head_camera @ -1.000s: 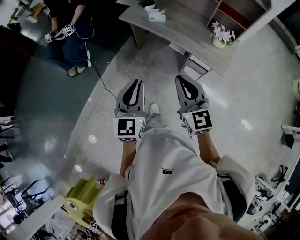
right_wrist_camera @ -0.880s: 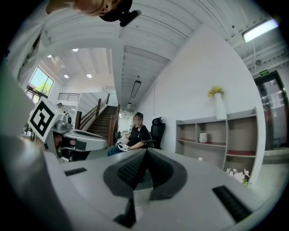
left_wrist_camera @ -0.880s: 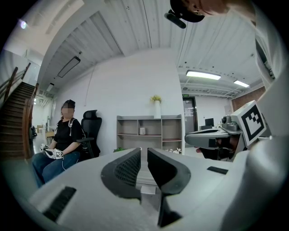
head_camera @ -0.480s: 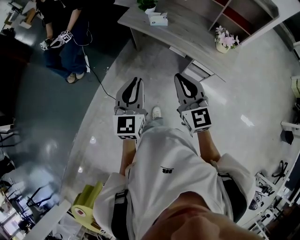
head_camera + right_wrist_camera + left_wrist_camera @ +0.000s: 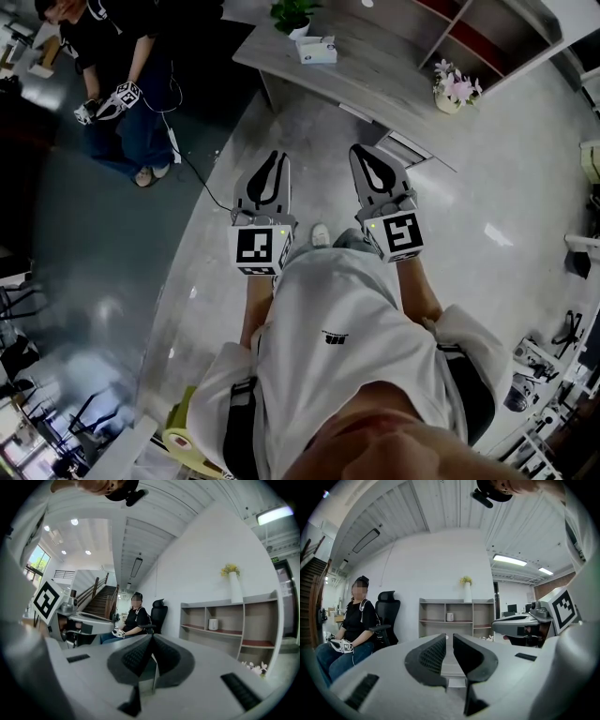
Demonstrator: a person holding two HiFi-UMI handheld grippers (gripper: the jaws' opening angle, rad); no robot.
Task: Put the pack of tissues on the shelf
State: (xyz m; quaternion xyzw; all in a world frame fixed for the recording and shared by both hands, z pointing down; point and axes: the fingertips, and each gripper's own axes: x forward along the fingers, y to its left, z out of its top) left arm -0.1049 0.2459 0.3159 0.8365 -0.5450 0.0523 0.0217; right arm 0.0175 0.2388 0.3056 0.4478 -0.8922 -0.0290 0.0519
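The pack of tissues point(image 5: 317, 49), a white box with a light-blue side, lies on the grey table point(image 5: 384, 89) at the top of the head view. The shelf point(image 5: 473, 33) stands behind the table; it shows as an open grey unit point(image 5: 454, 616) in the left gripper view and at the right point(image 5: 234, 627) in the right gripper view. My left gripper point(image 5: 275, 156) and right gripper point(image 5: 362, 151) are held side by side over the floor, well short of the table. Both are shut and hold nothing. Neither gripper view shows the tissues.
A seated person point(image 5: 127, 75) holding another gripper set is at the far left, with a cable point(image 5: 199, 172) across the floor. A green plant point(image 5: 294, 13) and a pot of pink flowers point(image 5: 451, 88) stand on the table. A white cup point(image 5: 450, 617) sits on the shelf, a vase point(image 5: 467, 591) on top.
I have stepped toward the table: it, the tissues and the shelf sit lower and nearer in the head view. Both grippers stayed shut and level in front of me.
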